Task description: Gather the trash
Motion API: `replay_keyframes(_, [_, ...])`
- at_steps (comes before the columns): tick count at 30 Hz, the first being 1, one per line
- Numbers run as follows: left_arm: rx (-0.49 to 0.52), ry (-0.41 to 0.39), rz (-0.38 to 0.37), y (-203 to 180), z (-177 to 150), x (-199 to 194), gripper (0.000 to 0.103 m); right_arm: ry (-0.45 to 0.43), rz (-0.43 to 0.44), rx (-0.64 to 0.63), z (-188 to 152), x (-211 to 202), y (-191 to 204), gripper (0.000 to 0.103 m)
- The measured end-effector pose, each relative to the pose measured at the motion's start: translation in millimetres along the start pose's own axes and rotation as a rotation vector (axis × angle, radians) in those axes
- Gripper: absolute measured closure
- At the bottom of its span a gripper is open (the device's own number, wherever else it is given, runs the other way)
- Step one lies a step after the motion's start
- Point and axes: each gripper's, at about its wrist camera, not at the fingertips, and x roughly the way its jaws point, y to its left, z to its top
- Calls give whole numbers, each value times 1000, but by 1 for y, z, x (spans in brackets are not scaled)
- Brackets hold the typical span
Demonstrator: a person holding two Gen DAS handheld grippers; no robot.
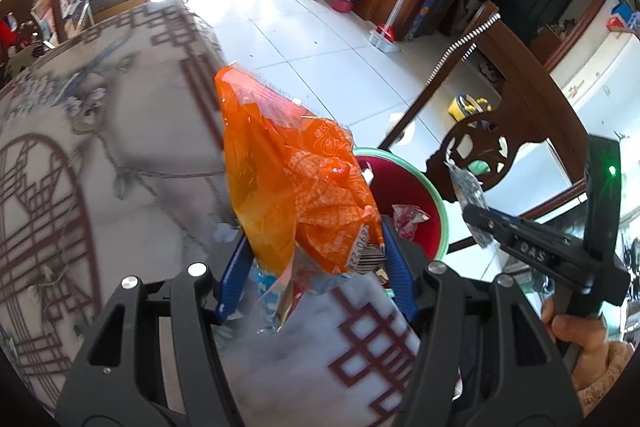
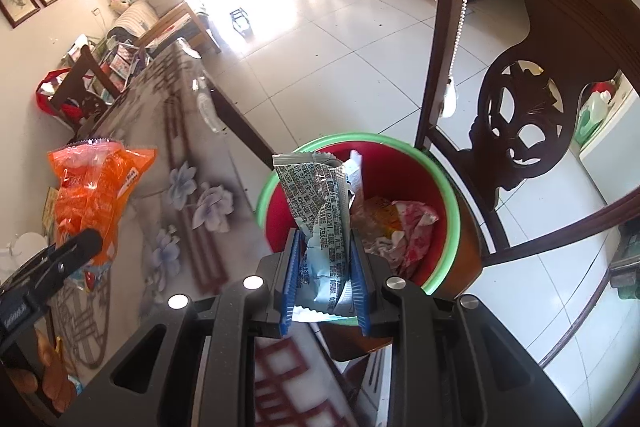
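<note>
Looking down over the table, its cloth printed with pale flowers and dark red lattice, I have a carved dark wooden chair standing past its edge on the white tiled floor. Just off the table edge, beside the chair, sits the red bin with a green rim, crumpled wrappers already lying in it. My left gripper is clamped on a big orange snack bag, blue pads pressing its lower end from both sides, the bag standing up over the table edge with the bin just behind it. My right gripper is pinched nearly closed on a silver wrapper covered in small print; that wrapper hangs directly over the bin's mouth, not touching the rim as far as I can tell. A hand in a light knit sleeve grips the right handle.
</note>
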Motion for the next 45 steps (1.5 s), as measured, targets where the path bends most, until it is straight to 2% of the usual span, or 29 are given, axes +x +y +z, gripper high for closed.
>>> replay_keyframes(1, [9, 6, -7, -5, 1, 4, 45, -3, -2, 1, 1, 1, -2, 77])
replay_keyframes(2, [16, 10, -11, -8, 2, 6, 45, -4, -6, 5, 4, 4, -6, 68])
replay_keyframes(3, [28, 17, -18, -13, 3, 11, 45, -6, -13, 12, 5, 5, -9, 43])
replay_keyframes(4, [36, 22, -24, -17, 4, 14, 45, -19, -24, 28, 7, 5, -13, 34])
replay_keyframes(16, [138, 85, -91, -66, 18, 70, 45, -11, -67, 114, 5, 1, -52, 34])
replay_keyframes(21, [171, 137, -106, -80, 19, 98, 44, -7, -93, 138, 0, -4, -63, 34])
replay_keyframes(24, [180, 173, -100, -84, 19, 114, 39, -8, -108, 146, -1, -6, -67, 34])
replay_keyframes(27, [178, 189, -93, -83, 20, 119, 25, -9, -114, 148, -1, -9, -65, 34])
replay_keyframes(31, [164, 162, -92, -73, 21, 106, 14, -12, -116, 136, -1, -12, -54, 34])
replay_keyframes(34, [145, 130, -91, -58, 23, 85, 14, -24, -121, 101, 0, -18, -35, 34])
replay_keyframes(39, [75, 35, -59, -15, 23, 32, 14, -56, -94, 2, -5, -34, 18, 27])
replay_keyframes(42, [33, -34, -22, 16, 16, -8, 8, -63, -56, -59, -14, -39, 59, 26])
replay_keyframes(45, [-2, -85, 24, 46, 6, -43, 8, -58, -14, -116, -24, -39, 97, 26])
